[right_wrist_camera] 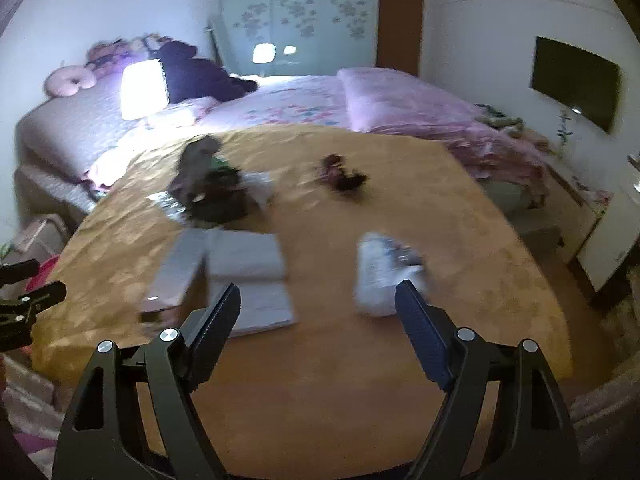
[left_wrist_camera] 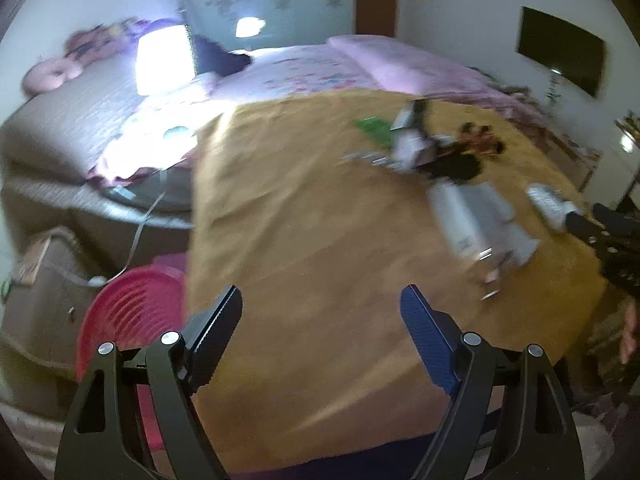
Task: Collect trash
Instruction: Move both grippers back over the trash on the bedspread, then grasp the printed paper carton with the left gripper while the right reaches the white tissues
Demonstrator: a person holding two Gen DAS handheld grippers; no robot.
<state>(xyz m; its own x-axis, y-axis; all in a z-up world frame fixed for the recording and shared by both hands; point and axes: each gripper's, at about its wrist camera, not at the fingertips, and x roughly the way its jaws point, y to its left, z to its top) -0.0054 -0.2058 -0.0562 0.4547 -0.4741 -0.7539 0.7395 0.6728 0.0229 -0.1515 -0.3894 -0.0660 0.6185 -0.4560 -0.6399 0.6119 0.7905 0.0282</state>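
Trash lies on an orange-clothed table [right_wrist_camera: 320, 360]: a crumpled white wrapper [right_wrist_camera: 380, 276], a white open booklet [right_wrist_camera: 248, 276], a grey box [right_wrist_camera: 176, 272], a dark heap with green bits [right_wrist_camera: 212, 192] and a small dark red scrap [right_wrist_camera: 340, 176]. My right gripper [right_wrist_camera: 318, 300] is open and empty above the table, short of the booklet and wrapper. My left gripper [left_wrist_camera: 322, 304] is open and empty over the table's left part [left_wrist_camera: 300, 220]. The left view shows the wrapper [left_wrist_camera: 548, 200], booklet [left_wrist_camera: 492, 216] and heap [left_wrist_camera: 432, 148], all blurred. A pink basket [left_wrist_camera: 132, 320] stands left of the table.
A bed with pink and purple bedding [right_wrist_camera: 320, 100] lies behind the table, with a lit lamp [right_wrist_camera: 144, 88]. A wardrobe [right_wrist_camera: 300, 20], a door and a wall television [right_wrist_camera: 576, 80] are further back. A brown cabinet [left_wrist_camera: 44, 288] stands beside the basket.
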